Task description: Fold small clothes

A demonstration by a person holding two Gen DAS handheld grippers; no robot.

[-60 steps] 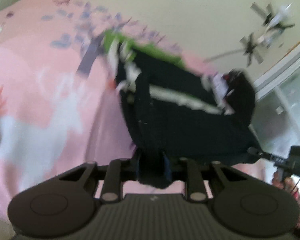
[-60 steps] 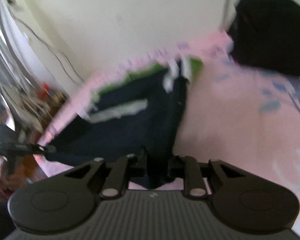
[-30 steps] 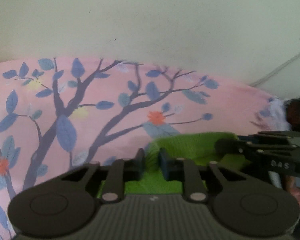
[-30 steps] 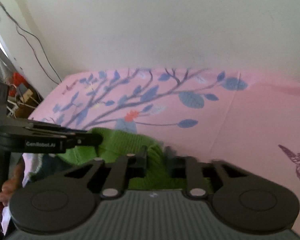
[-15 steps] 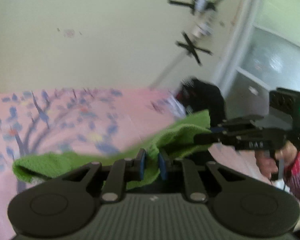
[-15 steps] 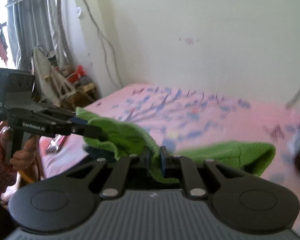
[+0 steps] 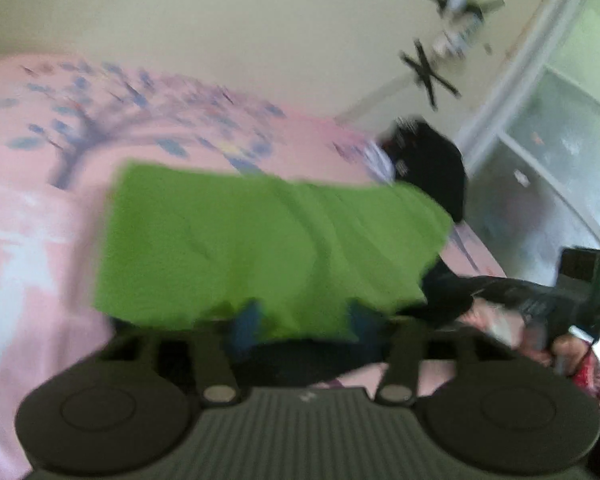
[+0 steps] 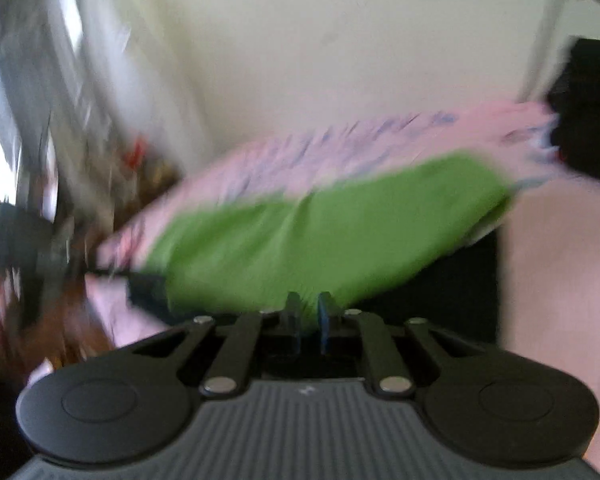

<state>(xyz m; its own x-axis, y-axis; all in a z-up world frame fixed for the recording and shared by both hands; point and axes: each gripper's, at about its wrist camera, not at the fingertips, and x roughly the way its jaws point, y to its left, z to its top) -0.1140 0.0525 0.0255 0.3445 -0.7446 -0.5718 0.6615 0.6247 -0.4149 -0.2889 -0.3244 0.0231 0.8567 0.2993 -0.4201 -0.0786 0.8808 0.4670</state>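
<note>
Soft, floppy green garment (image 7: 260, 248) on the bed (image 7: 28, 184): left tongs (image 7: 306, 326) just opened off its hem, right tongs (image 8: 309, 322) loosening but pinching it, so grab hem corners

A pink bedsheet (image 7: 40, 216) printed with a blue-leafed tree covered the bed, a black bag (image 7: 432, 168) lay at its far right corner, and a cream wall (image 8: 320, 60) rose behind, with a frosted window (image 7: 560, 152) at right.

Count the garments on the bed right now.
2: a green garment lies on the pink bed just ahead of both tongs; a black garment sits at its far corner. More may be hidden.
</note>
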